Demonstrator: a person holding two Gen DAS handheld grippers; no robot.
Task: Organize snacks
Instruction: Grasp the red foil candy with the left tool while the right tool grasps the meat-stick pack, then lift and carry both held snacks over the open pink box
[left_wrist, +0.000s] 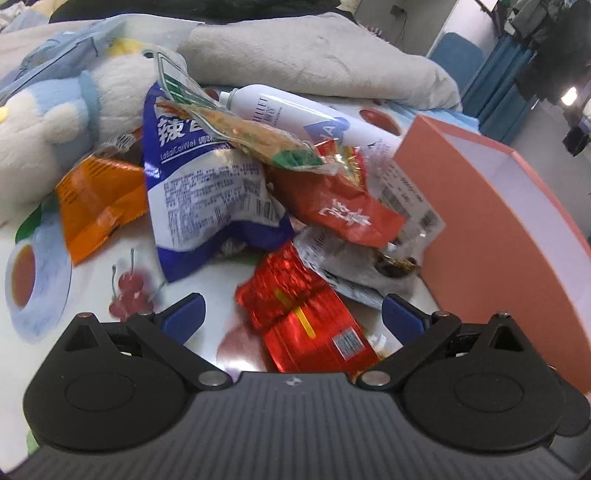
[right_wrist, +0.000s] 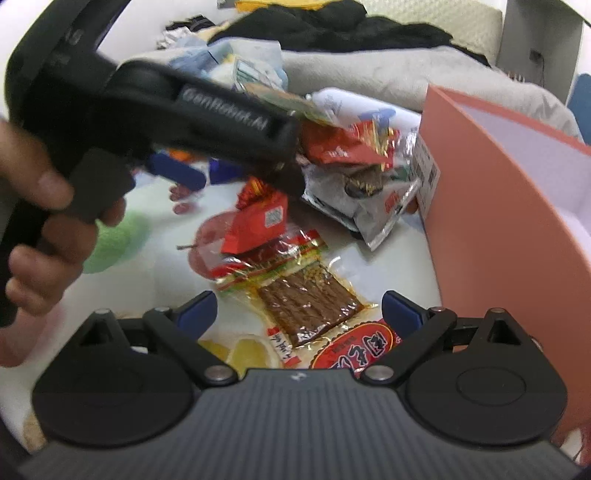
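Observation:
Snack packets lie heaped on a printed cloth. In the left wrist view, my left gripper (left_wrist: 291, 314) is open just above a red foil packet (left_wrist: 306, 317), whose near end lies between the blue pads without touching them. Beyond it are a blue-and-white bag (left_wrist: 210, 192), an orange packet (left_wrist: 99, 199) and a red packet (left_wrist: 340, 206). My right gripper (right_wrist: 299, 310) is open over a clear packet of brown strips (right_wrist: 306, 299), with a red round-labelled packet (right_wrist: 354, 350) beside it. A pink open box (right_wrist: 498, 184) stands on the right.
A hand (right_wrist: 37, 206) holds the left gripper's black body (right_wrist: 207, 118) across the upper left of the right wrist view. A white spray bottle (left_wrist: 295, 114), a plush toy (left_wrist: 48, 122) and a grey blanket (left_wrist: 314, 62) lie behind the heap. A silver packet (right_wrist: 362, 199) leans against the box.

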